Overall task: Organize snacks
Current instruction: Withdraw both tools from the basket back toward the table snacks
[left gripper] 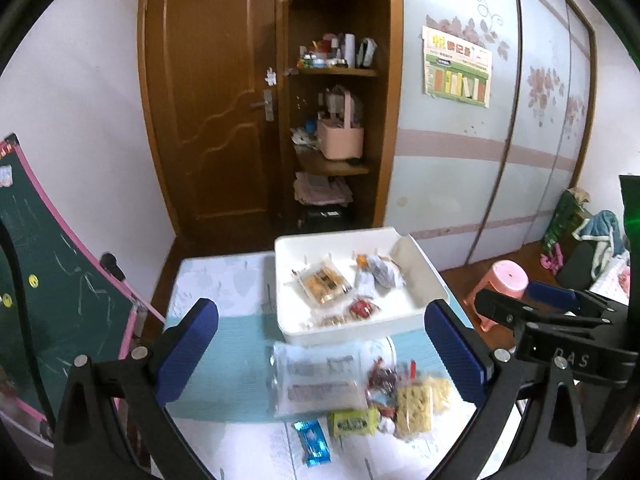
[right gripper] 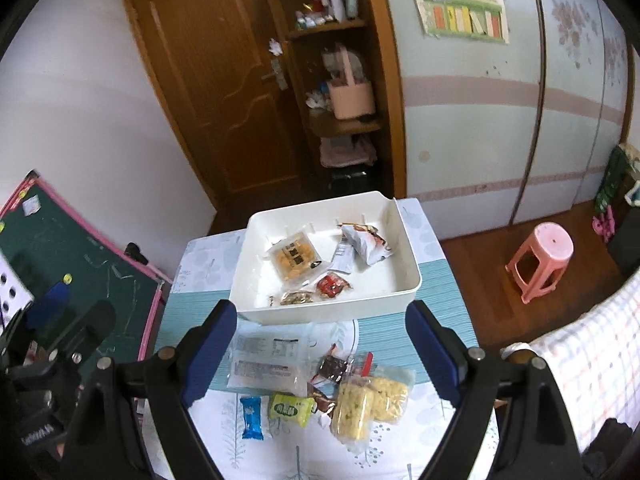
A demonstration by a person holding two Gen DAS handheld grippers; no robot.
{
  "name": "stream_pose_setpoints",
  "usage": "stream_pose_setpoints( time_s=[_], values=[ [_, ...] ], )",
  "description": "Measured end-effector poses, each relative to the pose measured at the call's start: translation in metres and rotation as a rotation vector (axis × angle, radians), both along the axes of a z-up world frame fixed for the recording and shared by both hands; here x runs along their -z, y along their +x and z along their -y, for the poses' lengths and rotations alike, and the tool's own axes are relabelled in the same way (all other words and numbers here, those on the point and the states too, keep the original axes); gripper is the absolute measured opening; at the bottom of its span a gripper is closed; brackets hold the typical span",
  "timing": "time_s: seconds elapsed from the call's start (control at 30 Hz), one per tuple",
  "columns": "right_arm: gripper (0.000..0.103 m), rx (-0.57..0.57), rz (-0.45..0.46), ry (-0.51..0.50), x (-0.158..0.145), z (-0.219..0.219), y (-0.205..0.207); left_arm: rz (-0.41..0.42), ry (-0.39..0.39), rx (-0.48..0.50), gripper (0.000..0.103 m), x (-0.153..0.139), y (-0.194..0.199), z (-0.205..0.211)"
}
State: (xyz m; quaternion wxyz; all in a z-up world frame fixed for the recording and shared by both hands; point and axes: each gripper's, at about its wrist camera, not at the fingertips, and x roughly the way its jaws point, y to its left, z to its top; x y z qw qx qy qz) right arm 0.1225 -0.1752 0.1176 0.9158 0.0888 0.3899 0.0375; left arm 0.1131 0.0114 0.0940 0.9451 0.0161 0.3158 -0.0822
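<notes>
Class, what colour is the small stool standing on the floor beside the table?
Pink. The stool shows best in the right wrist view.

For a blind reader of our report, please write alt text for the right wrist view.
An open right gripper hovers above loose snack packets on a small table, its jaws wide apart and empty. Behind them a white bin already holds several snacks. A wooden door and a pink stool are behind.

Black plastic body of the right gripper [left gripper: 576, 360]: "DAS", possibly partial.
Snack wrappers, wall poster: print unreadable.
</notes>
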Motion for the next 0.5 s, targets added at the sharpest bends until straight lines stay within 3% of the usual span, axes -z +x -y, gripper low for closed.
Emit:
stream_pose_setpoints(
  time_s=[0.13, 0.27, 0.5],
  values=[
    [0.087, -0.048, 0.063, -0.034, 0.006, -0.010, -0.026, -0.009, 0.009, 0.001, 0.103, 0.016, -0.018, -0.006],
    [0.087, -0.097, 0.045, -0.073, 0.023, -0.019, -0.040, -0.009, 0.040, -0.024, 0.103, 0.036, -0.031, -0.013],
    [0.087, -0.098, -0.063, -0.149, 0.080, -0.014, -0.043, -0.167, -0.010, -0.032, 0.103, 0.099, -0.032, -0.027]
  ],
)
